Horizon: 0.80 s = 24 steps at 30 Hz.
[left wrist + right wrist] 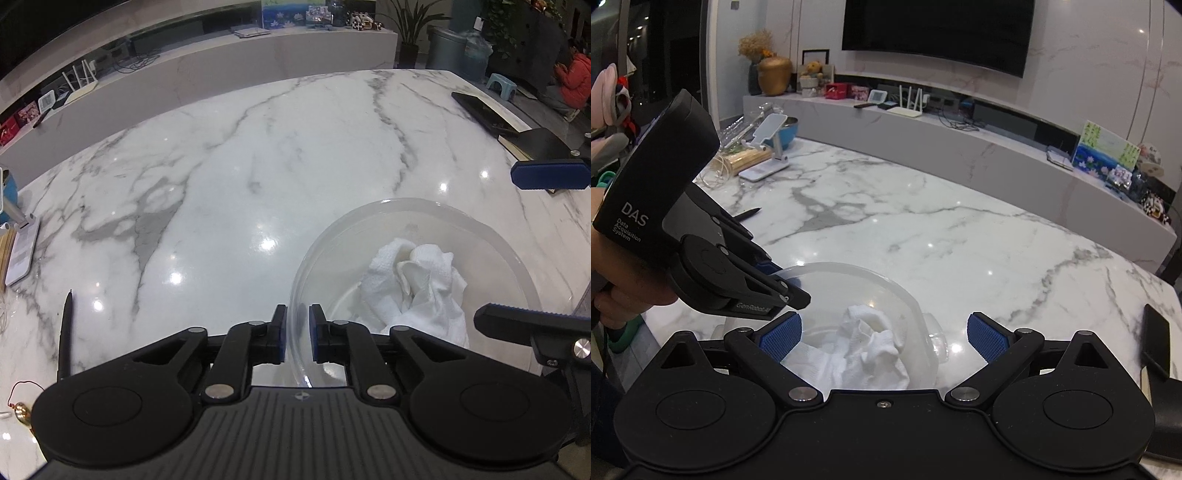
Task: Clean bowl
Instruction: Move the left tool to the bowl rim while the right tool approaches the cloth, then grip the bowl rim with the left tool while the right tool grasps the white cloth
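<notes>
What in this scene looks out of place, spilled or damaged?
Nothing stands out. The clear bowl sits upright on the marble table, with the white cloth crumpled inside it. The left gripper is shut on the bowl's near rim; the right gripper is open above the cloth. No spill or damage shows.

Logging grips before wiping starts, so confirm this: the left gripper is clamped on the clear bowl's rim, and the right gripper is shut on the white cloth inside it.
Wrong about the right gripper: the right wrist view shows its jaws wide open above the white cloth, holding nothing. The left gripper is clamped on the clear bowl rim.
</notes>
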Motion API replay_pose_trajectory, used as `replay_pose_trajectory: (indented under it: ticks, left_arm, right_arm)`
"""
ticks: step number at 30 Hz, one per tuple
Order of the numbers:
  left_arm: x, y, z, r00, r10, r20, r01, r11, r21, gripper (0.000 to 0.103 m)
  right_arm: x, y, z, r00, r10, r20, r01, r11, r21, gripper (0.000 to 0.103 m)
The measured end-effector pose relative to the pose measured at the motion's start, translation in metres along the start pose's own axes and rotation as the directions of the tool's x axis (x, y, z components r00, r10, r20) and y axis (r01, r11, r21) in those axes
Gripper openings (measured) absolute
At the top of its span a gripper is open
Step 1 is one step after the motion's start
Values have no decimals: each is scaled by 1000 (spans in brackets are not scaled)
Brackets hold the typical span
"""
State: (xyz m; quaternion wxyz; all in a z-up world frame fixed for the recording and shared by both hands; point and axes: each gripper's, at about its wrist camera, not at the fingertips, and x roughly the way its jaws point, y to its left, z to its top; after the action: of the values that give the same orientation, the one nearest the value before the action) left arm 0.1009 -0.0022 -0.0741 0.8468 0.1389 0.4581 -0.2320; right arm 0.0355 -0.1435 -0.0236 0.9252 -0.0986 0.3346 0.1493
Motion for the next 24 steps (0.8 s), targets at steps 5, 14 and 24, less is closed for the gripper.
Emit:
replay_pose_trajectory:
  ticks: [5, 14, 24]
  left_arm:
    - [1, -6, 1, 1000, 8, 10, -9, 999, 35, 10]
    - [2, -7, 3, 1000, -3, 12, 3, 999, 41, 10]
    - [3, -5, 3, 1000, -19, 10, 19, 999, 36, 9]
  right_arm:
    - [8, 6, -1, 1000, 7, -17, -7, 1000, -23, 97]
    - [21, 26, 3, 998, -1, -60, -9, 988, -156, 95]
    - [58, 34, 10, 974, 5, -225, -73, 954, -292, 95]
